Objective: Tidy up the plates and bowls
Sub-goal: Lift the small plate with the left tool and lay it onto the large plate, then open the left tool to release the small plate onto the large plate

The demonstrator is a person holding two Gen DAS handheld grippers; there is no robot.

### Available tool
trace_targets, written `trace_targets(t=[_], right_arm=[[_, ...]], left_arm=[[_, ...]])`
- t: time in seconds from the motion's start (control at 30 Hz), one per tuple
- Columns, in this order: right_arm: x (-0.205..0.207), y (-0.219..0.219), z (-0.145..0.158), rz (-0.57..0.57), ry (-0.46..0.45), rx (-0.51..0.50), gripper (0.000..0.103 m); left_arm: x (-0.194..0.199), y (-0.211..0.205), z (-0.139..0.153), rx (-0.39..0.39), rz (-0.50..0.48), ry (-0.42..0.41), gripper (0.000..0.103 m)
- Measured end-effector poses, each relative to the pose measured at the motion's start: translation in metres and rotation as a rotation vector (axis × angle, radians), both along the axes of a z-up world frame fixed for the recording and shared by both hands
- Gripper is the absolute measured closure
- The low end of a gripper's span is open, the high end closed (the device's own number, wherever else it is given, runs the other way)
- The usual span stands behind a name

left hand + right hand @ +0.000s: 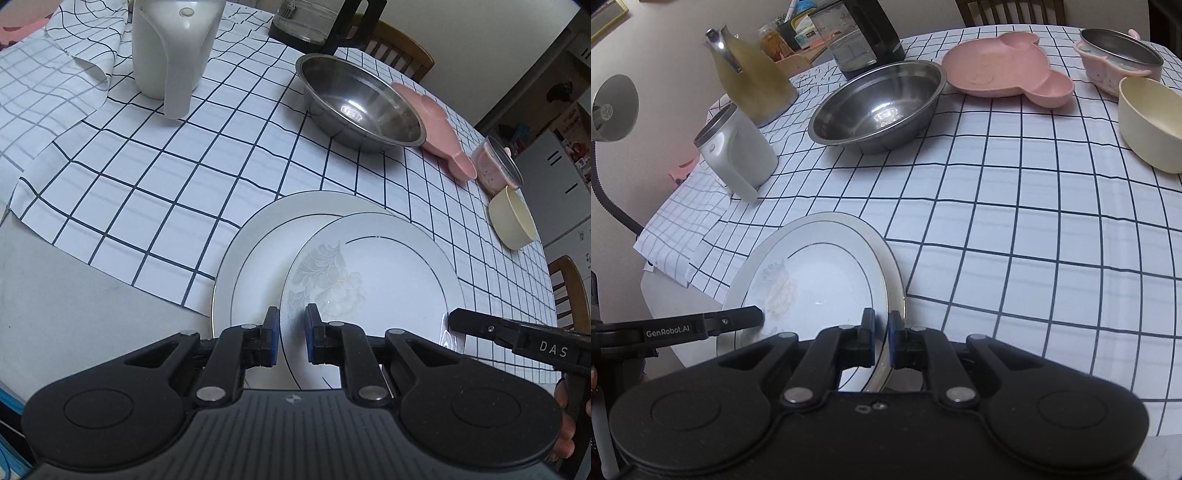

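A flowered white plate (373, 284) lies tilted over a larger white plate (258, 254) at the table's near edge. My left gripper (291, 334) straddles the flowered plate's left rim with its jaws a little apart. My right gripper (881, 339) is shut on that plate's right rim (827, 280); it shows in the left wrist view (480, 326) at the plate's right edge. The lower plate (895, 291) peeks out beneath. A steel bowl (360, 101) (877, 107), a pink divided plate (439, 125) (1008, 68), a cream bowl (511, 219) (1150, 123) and a pink-sided steel bowl (1119, 55) stand farther back.
A white jug (168, 51) (735, 155) stands at the back left, a glass kettle (314, 22) (860, 37) and a yellowish pitcher (750, 77) behind. A lamp (613, 110) is at the left edge. Wooden chairs (399, 44) ring the checked tablecloth (1015, 221).
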State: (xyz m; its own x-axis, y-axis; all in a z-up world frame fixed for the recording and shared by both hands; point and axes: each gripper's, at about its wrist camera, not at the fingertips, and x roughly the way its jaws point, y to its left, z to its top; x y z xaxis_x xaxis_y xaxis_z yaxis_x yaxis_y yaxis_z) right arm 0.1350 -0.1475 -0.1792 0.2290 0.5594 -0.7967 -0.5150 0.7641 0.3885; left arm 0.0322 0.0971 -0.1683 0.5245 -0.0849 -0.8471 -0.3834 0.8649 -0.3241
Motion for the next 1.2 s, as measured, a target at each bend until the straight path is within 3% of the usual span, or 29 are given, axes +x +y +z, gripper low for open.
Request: trace_targets(t=[0.47,1.0,1.2], right_arm=[[-0.001,0.013,-0.005,0.002,-0.002,-0.049,0.095],[0.004,0.032,-0.015,0.056,-0.015,-0.088,0.095],[0.001,0.031,-0.007,0.065,-0.036,-0.104,0.084]], left_arm=[[0.0,0.006,-0.003,0.021,-0.061,0.018,0.09],[-0.009,0.002,0.022,0.073,-0.112,-0.058,0.09],[-0.008,-0.01,0.032,0.087,-0.149,-0.094,0.09]])
